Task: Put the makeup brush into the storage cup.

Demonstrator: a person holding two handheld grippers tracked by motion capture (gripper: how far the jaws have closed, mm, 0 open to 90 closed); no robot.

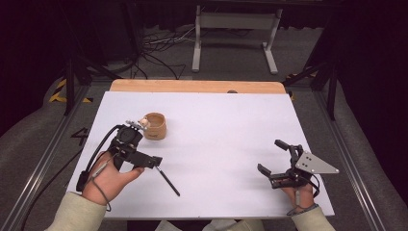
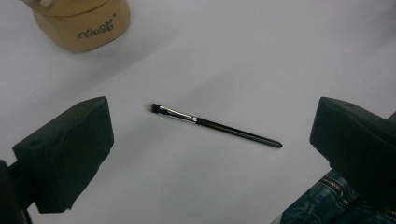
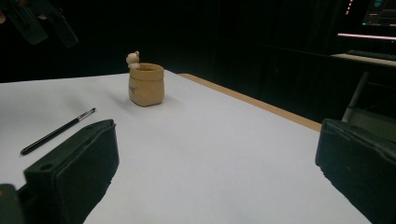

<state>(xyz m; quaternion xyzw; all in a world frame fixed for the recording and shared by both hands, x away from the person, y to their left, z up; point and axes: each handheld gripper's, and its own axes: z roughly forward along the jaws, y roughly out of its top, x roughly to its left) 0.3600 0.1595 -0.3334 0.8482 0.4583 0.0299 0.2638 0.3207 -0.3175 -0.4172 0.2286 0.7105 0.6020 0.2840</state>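
high: overhead, facing forward | left tongs: close, downward | right tongs: low, across table | shared: brush (image 2: 215, 125), cup (image 3: 146, 84)

Dark room; grey floor (image 1: 231, 53); white table (image 1: 231, 139)

Brush (image 1: 168, 181) before cup (image 1: 155, 126), apart

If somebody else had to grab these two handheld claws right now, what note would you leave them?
Left gripper: open, poised above the brush, not touching it.
Right gripper: open, holds nothing, off at the right side of the table.
The brush is a thin black one, lying flat on the white tabletop, bristles toward the cup.
The cup is tan, upright, with a small bear figure on its rim, beyond the brush.
Done: nothing picked up so far.
Left: likely close the left gripper on the brush and stand it in the cup.
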